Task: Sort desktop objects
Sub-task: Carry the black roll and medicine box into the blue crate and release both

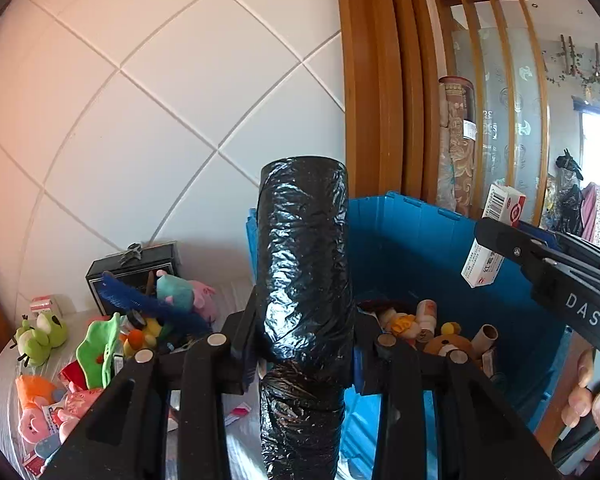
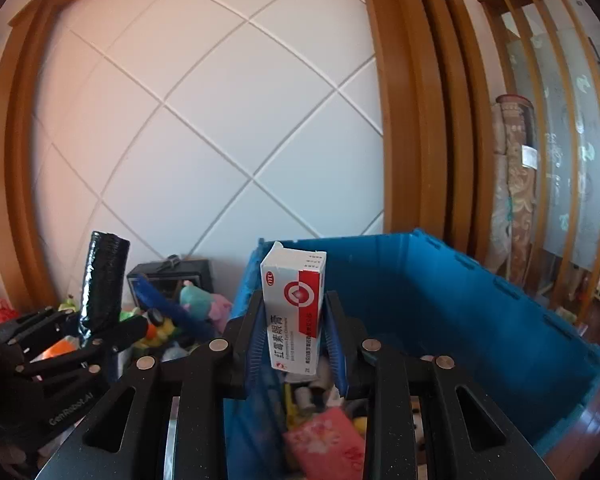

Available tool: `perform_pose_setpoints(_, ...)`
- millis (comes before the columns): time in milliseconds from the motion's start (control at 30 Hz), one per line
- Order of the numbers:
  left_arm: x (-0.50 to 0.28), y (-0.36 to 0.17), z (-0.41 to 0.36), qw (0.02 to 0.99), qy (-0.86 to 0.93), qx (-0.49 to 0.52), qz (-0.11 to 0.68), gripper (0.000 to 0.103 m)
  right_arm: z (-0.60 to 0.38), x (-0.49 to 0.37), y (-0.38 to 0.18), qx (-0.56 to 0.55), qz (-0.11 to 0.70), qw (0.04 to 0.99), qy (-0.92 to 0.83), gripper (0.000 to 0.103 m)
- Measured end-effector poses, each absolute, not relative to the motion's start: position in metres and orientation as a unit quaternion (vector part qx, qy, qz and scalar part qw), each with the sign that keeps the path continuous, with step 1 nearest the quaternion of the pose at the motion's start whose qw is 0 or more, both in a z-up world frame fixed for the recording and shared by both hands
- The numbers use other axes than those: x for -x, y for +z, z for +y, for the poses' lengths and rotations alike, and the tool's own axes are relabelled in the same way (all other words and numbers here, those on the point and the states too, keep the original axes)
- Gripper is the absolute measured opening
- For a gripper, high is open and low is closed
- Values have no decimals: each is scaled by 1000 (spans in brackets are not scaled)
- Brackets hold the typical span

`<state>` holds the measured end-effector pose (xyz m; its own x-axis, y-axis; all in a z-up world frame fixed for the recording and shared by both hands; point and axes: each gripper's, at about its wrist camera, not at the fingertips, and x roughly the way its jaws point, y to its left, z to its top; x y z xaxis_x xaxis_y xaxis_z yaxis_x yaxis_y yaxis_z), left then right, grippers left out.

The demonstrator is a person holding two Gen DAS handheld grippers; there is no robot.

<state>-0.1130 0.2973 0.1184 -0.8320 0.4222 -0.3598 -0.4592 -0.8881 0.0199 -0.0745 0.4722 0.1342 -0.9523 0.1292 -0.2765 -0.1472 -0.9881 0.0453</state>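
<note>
My left gripper (image 1: 304,344) is shut on a black roll of bin bags (image 1: 304,264), held upright at the left edge of a blue bin (image 1: 412,240). My right gripper (image 2: 294,340) is shut on a white and red medicine box (image 2: 294,304), held upright over the blue bin (image 2: 460,300). The right gripper with its box (image 1: 496,224) shows at the right of the left wrist view, above the bin. The left gripper and the black roll (image 2: 102,280) show at the left of the right wrist view.
The bin holds small toys, paper tubes (image 1: 486,336) and a pink packet (image 2: 324,444). Left of it lies a pile of plush toys (image 1: 40,336), a blue brush (image 1: 140,300) and a black box (image 1: 140,264). A white tiled wall and wooden frame stand behind.
</note>
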Motion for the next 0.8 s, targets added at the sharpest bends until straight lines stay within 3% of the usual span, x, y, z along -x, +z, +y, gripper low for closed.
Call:
perform_pose_setpoints(300, 94, 139, 369, 276, 947, 153, 66, 34, 544, 48, 119, 158, 47, 130, 978, 28)
perform_pose_setpoints(800, 97, 117, 446, 305, 909, 266, 97, 34, 605, 65, 83, 225, 29, 179, 957, 28)
